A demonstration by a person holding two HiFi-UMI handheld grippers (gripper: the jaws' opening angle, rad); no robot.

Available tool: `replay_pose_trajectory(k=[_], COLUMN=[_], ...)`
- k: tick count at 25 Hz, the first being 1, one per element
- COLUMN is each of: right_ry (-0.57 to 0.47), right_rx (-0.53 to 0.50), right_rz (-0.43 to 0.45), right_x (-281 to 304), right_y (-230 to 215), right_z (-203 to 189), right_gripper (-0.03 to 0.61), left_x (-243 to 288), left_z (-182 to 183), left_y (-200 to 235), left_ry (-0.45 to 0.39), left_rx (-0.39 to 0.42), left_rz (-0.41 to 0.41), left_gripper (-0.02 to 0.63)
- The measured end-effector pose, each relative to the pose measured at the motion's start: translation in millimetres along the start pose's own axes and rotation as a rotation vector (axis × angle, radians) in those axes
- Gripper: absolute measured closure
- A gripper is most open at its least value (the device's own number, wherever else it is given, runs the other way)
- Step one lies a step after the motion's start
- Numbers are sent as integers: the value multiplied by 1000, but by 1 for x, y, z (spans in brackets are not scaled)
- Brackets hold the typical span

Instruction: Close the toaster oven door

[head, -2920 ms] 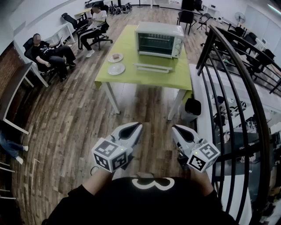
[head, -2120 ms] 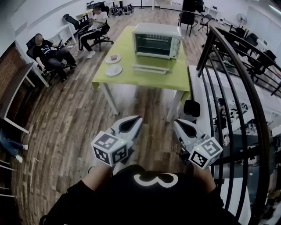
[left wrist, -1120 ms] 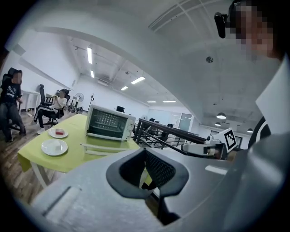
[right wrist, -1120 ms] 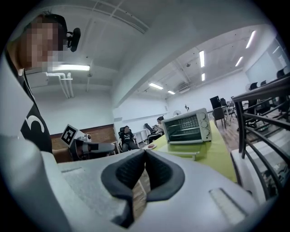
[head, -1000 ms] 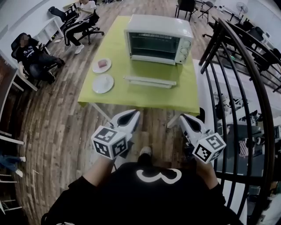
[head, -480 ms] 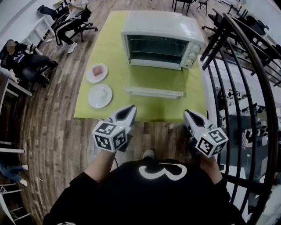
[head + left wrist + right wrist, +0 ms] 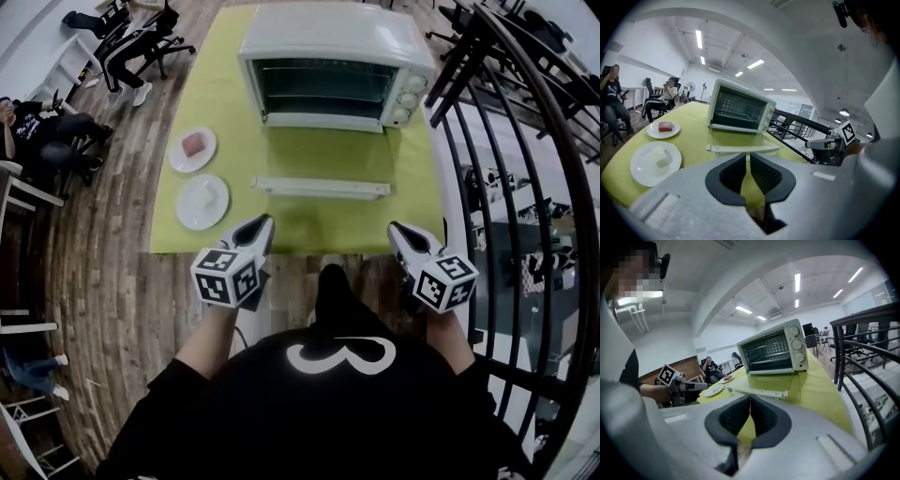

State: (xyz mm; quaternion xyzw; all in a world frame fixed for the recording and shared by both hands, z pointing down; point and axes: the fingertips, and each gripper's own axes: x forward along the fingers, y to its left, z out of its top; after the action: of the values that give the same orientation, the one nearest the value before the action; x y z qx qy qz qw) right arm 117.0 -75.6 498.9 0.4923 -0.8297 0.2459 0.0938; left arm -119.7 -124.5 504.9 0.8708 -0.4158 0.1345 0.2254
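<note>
The white toaster oven (image 7: 337,66) is sitting at the far end of the lime-green table (image 7: 417,202), its glass door (image 7: 322,187) lying open and flat toward the near edge. Its knob markings are showing too small to read. A white "3" is showing on the person's black shirt (image 7: 339,358). The left gripper (image 7: 260,228) and right gripper (image 7: 401,234) are hovering at the table's near edge, both with jaws together and empty.
</note>
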Motion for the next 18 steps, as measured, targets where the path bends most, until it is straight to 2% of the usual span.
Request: replay_pose_trajectory(k=[1,2,3,7,10,18], right_ry=[10,21,32,76,113,243], right_rx=[3,8,12,16,16,-11], right_rz=[0,0,-2,-29,-36,-79], right_x=[6,13,19,39,56,89], right_y=[-5,-9,-14,-34,-49,-83], right_z=[-3,-5,-8,-16,-21,-40], right_gripper=[565,477,456,444,437,397], left_x=[4,9,13,30,48,82], left_z=[-3,-5,-7,-16,-26,-39], left_y=[5,9,14,34,47,77], left_ry=[10,18,25,65,124,211], left_rx=[-1,-1,-2,-13,-34,-17], left_rz=[7,16,26,72,77,135], left_gripper=[600,600,599,588,493,435])
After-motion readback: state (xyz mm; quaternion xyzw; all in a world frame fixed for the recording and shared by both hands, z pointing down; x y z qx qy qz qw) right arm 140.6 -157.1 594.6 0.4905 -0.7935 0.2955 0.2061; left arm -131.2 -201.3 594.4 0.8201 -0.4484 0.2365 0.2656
